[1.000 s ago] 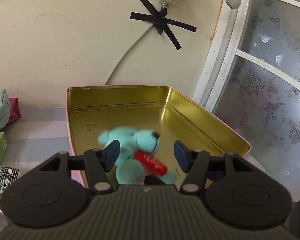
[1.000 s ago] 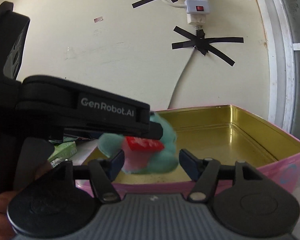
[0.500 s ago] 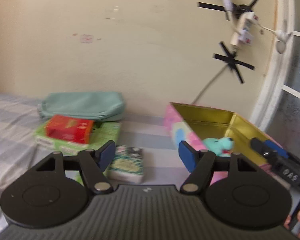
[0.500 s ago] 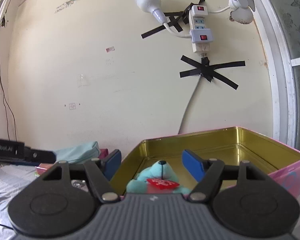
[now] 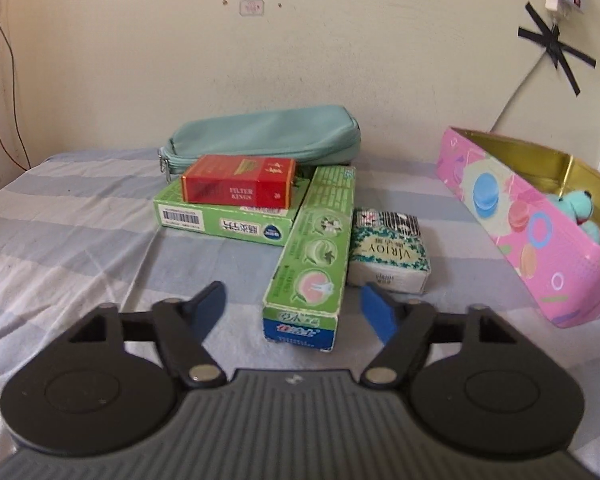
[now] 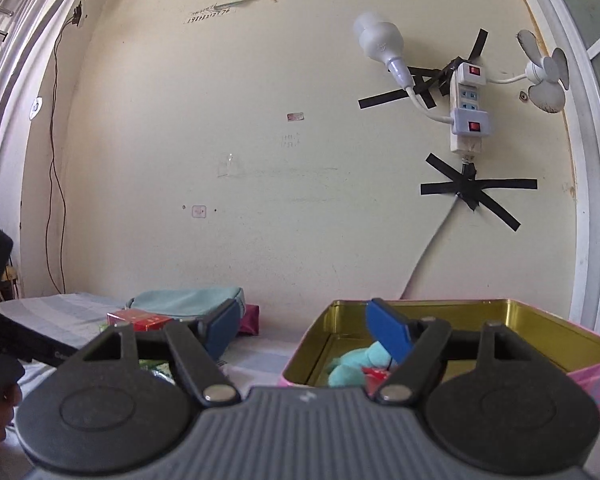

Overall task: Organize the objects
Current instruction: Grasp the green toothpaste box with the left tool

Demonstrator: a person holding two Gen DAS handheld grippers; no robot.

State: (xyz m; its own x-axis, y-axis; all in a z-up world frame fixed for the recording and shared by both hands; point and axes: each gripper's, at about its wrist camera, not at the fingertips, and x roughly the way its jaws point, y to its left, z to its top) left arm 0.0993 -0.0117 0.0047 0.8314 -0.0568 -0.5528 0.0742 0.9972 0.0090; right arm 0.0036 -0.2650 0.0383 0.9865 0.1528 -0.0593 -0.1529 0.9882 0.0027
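A pink tin box (image 5: 532,240) with a gold inside stands at the right; it also shows in the right wrist view (image 6: 540,344). A teal plush toy (image 5: 580,208) lies inside it, seen too in the right wrist view (image 6: 352,364). My left gripper (image 5: 294,310) is open and empty, just in front of a long green toothpaste box (image 5: 316,248). Beside it lie a tissue pack (image 5: 388,252), a flat green box (image 5: 228,216) with a red cigarette pack (image 5: 238,186) on top, and a teal pouch (image 5: 264,136). My right gripper (image 6: 304,330) is open and empty, in front of the tin.
The things lie on a striped grey-blue cloth (image 5: 60,232) against a cream wall. A power strip with a bulb and a small fan (image 6: 468,112) hangs on the wall above the tin. A window frame (image 6: 596,200) runs at the right.
My left gripper has let go of the plush toy in the tin, swung left and come down before the toothpaste box. My right gripper has drawn back and risen a little.
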